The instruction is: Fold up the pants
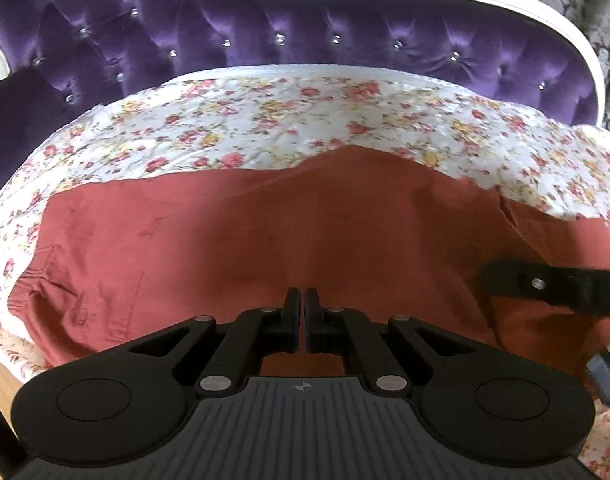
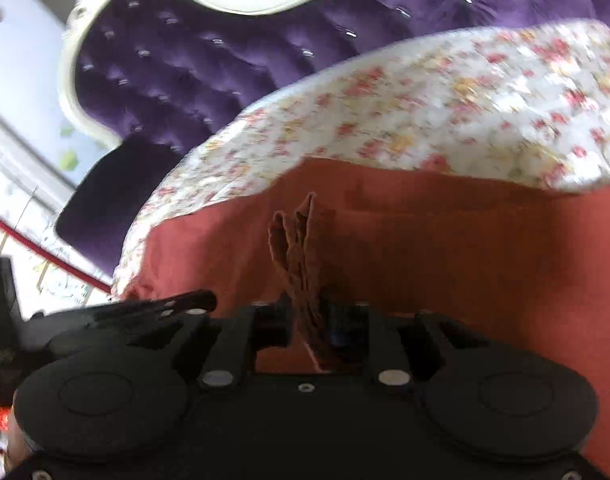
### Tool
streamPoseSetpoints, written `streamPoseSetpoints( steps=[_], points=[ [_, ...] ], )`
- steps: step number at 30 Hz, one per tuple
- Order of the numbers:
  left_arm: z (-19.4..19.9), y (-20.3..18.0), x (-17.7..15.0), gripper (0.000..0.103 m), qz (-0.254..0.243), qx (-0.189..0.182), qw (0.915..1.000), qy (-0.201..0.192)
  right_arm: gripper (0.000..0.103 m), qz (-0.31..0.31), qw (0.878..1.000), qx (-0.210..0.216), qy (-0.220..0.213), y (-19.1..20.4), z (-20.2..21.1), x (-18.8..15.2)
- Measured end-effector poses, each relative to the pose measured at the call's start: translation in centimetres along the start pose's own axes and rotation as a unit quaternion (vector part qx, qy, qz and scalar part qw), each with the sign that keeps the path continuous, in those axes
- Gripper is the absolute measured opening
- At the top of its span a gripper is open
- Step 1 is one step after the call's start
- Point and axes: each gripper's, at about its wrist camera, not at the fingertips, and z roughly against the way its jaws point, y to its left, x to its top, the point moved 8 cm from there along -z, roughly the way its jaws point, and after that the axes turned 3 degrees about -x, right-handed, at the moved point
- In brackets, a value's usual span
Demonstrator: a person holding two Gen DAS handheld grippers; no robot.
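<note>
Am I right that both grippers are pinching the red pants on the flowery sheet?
Not quite. Only the right gripper pinches a fold of the red pants, as the right wrist view shows. The left gripper is shut on nothing above them. The flowery sheet is right.

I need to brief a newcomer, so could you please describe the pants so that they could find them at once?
Start at the purple tufted headboard; below it lies a floral bedspread. The pants are spread flat on it: the only plain rust-red cloth there, and the right gripper pinches a fold of them.
</note>
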Motion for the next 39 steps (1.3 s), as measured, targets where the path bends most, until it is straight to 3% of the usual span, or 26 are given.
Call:
streamPoseSetpoints(
  steps=[3, 5, 11, 16, 19, 23, 27, 28, 29, 30, 31, 39],
  points=[
    [0.6, -0.1, 0.7, 0.003, 0.002, -0.003, 0.9999, -0.012, 0.046, 0.006, 0.998, 0.045, -0.035, 0.5, 3.6, 0.3],
    [1.0, -0.3, 1.0, 0.003, 0.002, -0.009, 0.9997, -0.021, 0.051, 0.005, 0.997, 0.051, -0.060, 0.0, 6.2, 0.8],
    [1.8, -2.3, 1.8, 0.003, -0.006, -0.035, 0.9987, -0.038, 0.051, -0.023, 0.995, -0.019, -0.098, -5.4, 10.4, 0.8],
    [1.4, -5.5, 1.4, 0.003, -0.035, -0.057, 0.9972, -0.032, 0.051, -0.056, 0.985, -0.123, -0.107, -11.2, 11.1, -0.4],
    [0.1, -7.3, 0.4, 0.003, -0.050, -0.072, 0.9960, -0.017, 0.055, -0.060, 0.980, -0.160, -0.101, -13.4, 10.6, -0.9],
    [-2.5, -8.4, -1.7, 0.003, -0.062, -0.067, 0.9956, 0.018, 0.058, -0.064, 0.978, -0.174, -0.094, -15.3, 10.0, -0.7],
    [-3.0, -8.4, -2.6, 0.003, -0.067, -0.057, 0.9961, 0.006, 0.058, -0.089, 0.985, -0.127, -0.078, -16.4, 9.0, -1.1],
    [-2.9, -8.4, -2.6, 0.003, -0.067, -0.056, 0.9962, 0.004, 0.053, -0.093, 0.986, -0.115, -0.080, -16.4, 8.9, -1.1],
    [-2.9, -8.3, -2.6, 0.003, -0.065, -0.056, 0.9963, 0.003, 0.029, -0.093, 0.987, -0.104, -0.076, -16.2, 8.8, -1.1],
    [-2.9, -8.3, -2.5, 0.003, -0.062, -0.057, 0.9964, 0.002, 0.013, -0.091, 0.990, -0.089, -0.068, -15.9, 8.5, -1.1],
    [-2.9, -8.3, -2.5, 0.003, -0.060, -0.056, 0.9966, 0.002, 0.014, -0.092, 0.991, -0.077, -0.067, -15.4, 8.5, -1.0],
    [-3.7, -11.8, -0.9, 0.003, -0.061, -0.072, 0.9955, -0.004, 0.011, -0.010, 0.976, -0.175, -0.129, -14.6, 11.7, 2.7]
  ],
)
